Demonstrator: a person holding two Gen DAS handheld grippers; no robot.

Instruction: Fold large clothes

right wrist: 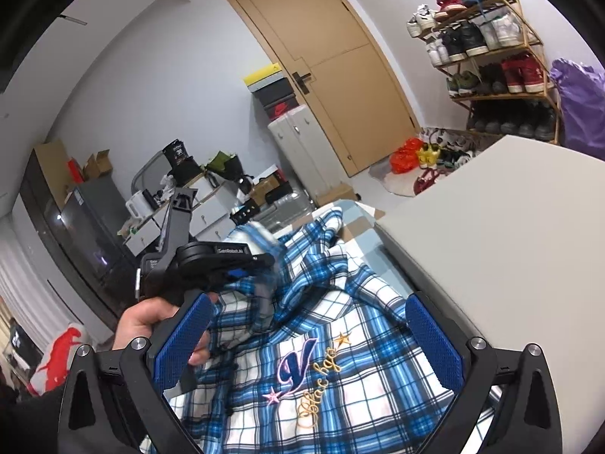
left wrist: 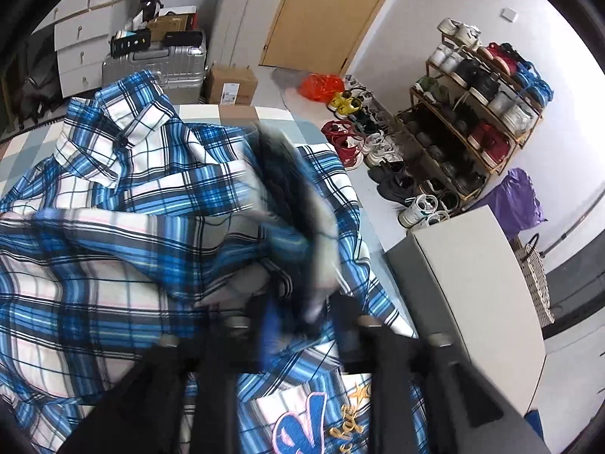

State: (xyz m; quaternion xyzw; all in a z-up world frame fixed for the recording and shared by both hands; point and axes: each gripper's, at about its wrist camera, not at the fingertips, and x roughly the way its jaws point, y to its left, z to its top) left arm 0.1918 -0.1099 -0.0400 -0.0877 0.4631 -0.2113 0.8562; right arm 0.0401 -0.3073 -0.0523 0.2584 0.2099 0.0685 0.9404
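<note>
On checkered bed cover point(left wrist: 22, 151): blue-and-white plaid shirt point(left wrist: 124, 174), crumpled, collar toward far end, embroidered "V" logo point(right wrist: 297, 365) near front. Left gripper point(left wrist: 293, 325): fingers clamped on bunched fold of shirt, raised, blurred. Right gripper point(right wrist: 308, 340): blue pads point(right wrist: 435, 340) spread wide above logo, gripping nothing. Beside bed: white cabinet point(left wrist: 476, 291), shoe rack point(left wrist: 472, 113).

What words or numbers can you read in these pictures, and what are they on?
"V": big embroidered letter on the plaid shirt.
Gold script under the V: too curly to read surely.
"36": on the black box on the cluttered desk.
White lettering on the left gripper: too small to read.
Label on the cardboard box: too small to read.
</note>
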